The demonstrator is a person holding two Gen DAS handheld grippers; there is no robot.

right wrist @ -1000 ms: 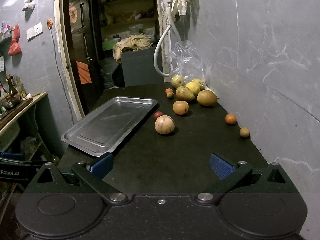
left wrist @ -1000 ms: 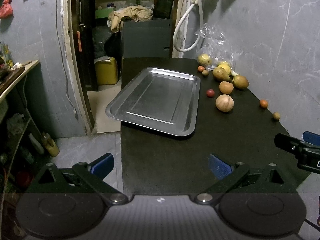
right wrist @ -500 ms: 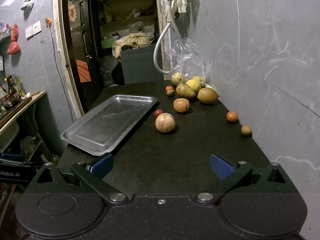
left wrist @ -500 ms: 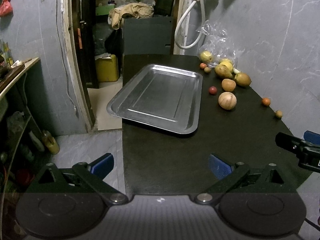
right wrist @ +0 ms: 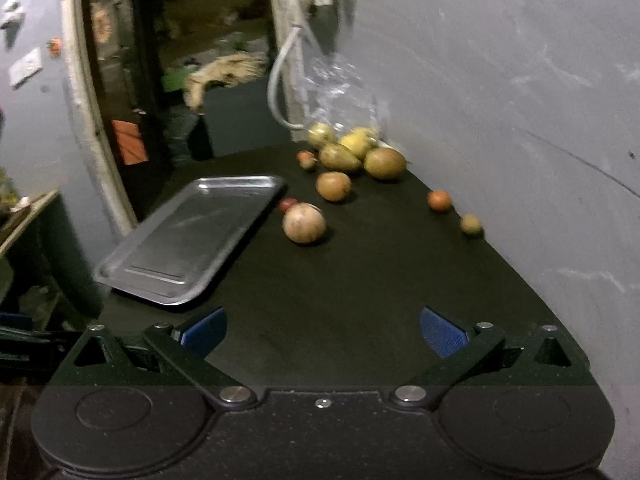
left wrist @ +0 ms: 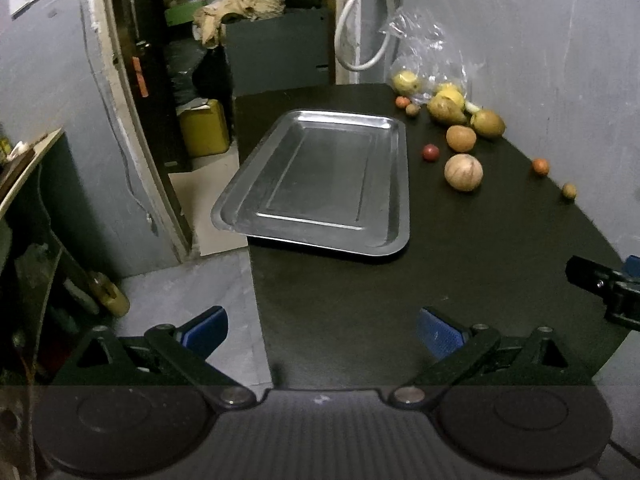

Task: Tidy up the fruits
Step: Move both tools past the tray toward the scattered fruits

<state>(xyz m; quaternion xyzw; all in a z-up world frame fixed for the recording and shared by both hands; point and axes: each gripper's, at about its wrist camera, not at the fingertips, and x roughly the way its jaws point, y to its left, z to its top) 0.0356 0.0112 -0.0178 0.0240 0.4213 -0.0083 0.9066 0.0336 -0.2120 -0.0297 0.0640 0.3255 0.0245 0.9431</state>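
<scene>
Both pairs of fingers stand wide apart and hold nothing. On the left gripper (left wrist: 322, 330) the blue-padded fingers (left wrist: 438, 332) hang above the near edge of the black desk (left wrist: 400, 288), the left pad out past the desk's edge over the grey floor (left wrist: 192, 280). On the right gripper (right wrist: 324, 330) the blue fingers (right wrist: 442, 334) are likewise spread, low over the desk's near end; part of this gripper shows at the right edge of the left wrist view.

A bare metal tray (left wrist: 320, 178) lies on the left side of the desk, one corner overhanging the edge. All the fruit sits to its right, none of it on the tray. Nearest the tray is a small red fruit (left wrist: 430, 152), and just beside that a large pale round fruit (left wrist: 463, 172). Behind these comes an orange-brown fruit (left wrist: 461, 138), then a pear (left wrist: 444, 109) and a brown-green fruit (left wrist: 487, 123) close together by the wall. A yellow fruit (right wrist: 359, 140) and another pale one (left wrist: 405, 81) lie at or in the mouth of a clear plastic bag (left wrist: 424, 56) in the far corner, with two small fruits (left wrist: 407, 105) just in front. Well apart, along the grey wall (left wrist: 540, 60), rest a small orange fruit (left wrist: 540, 166) and a small brownish one (left wrist: 569, 190). A white hose (left wrist: 360, 32) hangs on the wall above the bag.

The right wrist view is blurred.
</scene>
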